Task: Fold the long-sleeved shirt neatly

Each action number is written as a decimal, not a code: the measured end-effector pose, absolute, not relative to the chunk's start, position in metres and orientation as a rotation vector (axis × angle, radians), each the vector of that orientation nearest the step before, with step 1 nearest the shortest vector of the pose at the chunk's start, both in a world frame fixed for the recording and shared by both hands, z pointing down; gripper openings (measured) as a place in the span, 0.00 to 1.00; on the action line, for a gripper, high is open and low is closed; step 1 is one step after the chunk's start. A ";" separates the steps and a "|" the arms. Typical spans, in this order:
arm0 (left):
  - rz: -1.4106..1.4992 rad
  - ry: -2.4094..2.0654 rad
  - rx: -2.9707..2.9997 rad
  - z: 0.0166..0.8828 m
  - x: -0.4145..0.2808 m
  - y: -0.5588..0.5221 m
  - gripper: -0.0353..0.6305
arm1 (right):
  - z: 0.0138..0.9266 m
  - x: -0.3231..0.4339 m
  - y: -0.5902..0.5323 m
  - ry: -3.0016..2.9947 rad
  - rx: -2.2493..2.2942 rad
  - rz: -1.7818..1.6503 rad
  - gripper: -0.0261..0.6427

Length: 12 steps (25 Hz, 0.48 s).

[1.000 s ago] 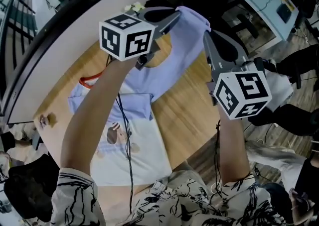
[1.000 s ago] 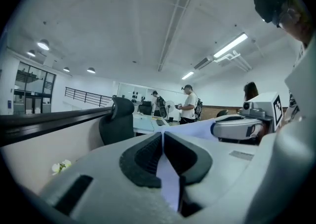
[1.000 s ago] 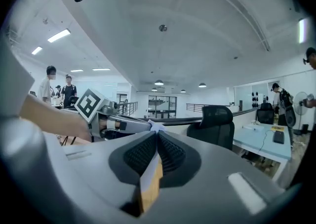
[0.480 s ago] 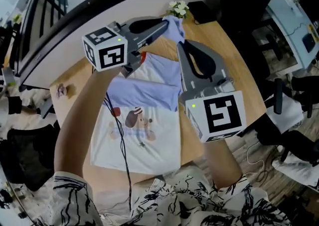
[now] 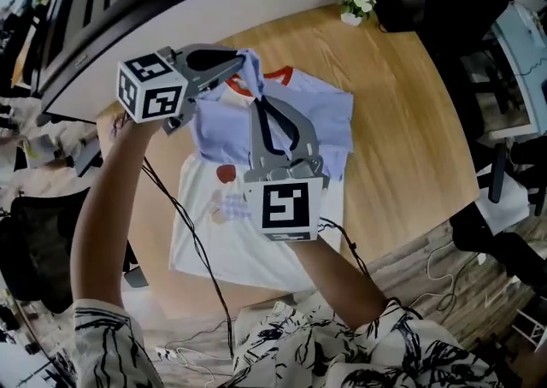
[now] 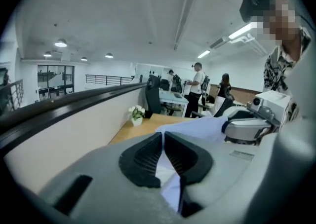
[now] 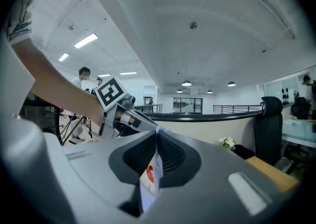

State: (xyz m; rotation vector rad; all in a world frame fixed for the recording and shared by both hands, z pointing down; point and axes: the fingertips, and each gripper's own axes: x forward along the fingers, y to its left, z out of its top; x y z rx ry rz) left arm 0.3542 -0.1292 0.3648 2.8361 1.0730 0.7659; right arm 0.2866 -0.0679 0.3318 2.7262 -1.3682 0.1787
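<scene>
The long-sleeved shirt (image 5: 224, 245), with a white body, lavender sleeves and a red collar, lies on the round wooden table (image 5: 402, 138). Its lavender part (image 5: 329, 121) is folded across the chest. My left gripper (image 5: 246, 68) hangs over the collar, shut on a lifted edge of lavender cloth (image 6: 170, 188). My right gripper (image 5: 261, 102) sits just below it, shut on the same edge. In the right gripper view the pinched cloth (image 7: 149, 181) shows a red print between the pads. Each gripper view shows the other gripper close by: the right one (image 6: 247, 125) and the left one (image 7: 129, 114).
A small pot of white flowers (image 5: 355, 3) stands at the table's far edge beside a black object (image 5: 397, 12). A curved dark-topped wall (image 5: 171, 2) runs behind the table. Cables (image 5: 201, 249) hang from my arms over the shirt. People stand at desks in the background (image 6: 197, 90).
Both grippers swung the lavender cloth from out beyond the shirt's side back over its chest and came lower. The fold now lies across the upper shirt.
</scene>
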 end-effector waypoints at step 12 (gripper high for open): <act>1.138 1.081 2.810 0.537 0.310 -0.223 0.09 | 0.484 0.244 -0.181 -1.324 2.504 0.470 0.08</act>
